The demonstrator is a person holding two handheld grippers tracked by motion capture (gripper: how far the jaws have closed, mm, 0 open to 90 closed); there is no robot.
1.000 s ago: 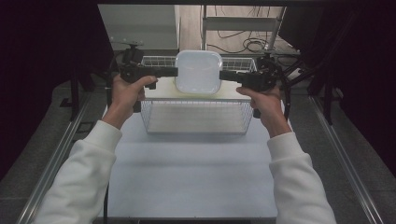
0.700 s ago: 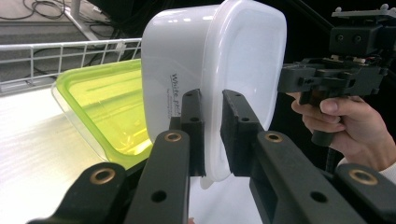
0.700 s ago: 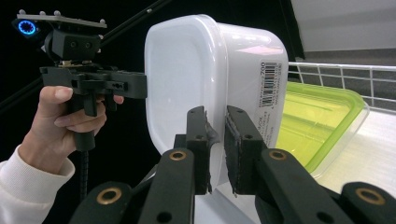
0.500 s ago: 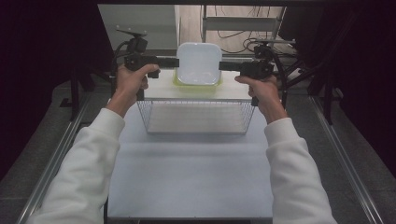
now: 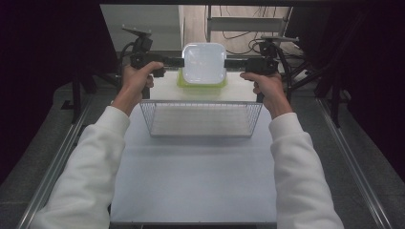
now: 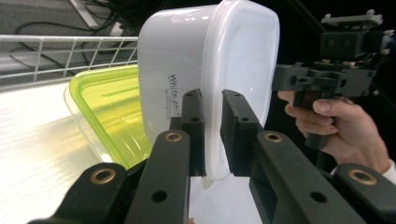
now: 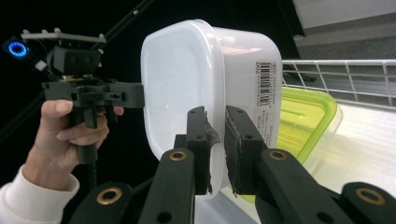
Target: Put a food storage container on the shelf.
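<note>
The white container (image 5: 204, 63) hangs above the green-rimmed container (image 5: 202, 82) at the bench's (image 5: 200, 181) far edge, its rim clenched on opposite sides by the left tongs (image 5: 177, 61) and right tongs (image 5: 231, 63). A wire basket (image 5: 202, 119) stands just in front. Both hands reach forward with the tongs pointing inward, level.

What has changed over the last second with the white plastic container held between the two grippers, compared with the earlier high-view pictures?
The white plastic container, clamped at its rim by the left gripper and right gripper, has been carried away from the person, from above the wire basket to over the green-rimmed clear plastic container behind it. Both hands moved with it. Both grips are unchanged; basket and green-rimmed container stayed put.
</note>
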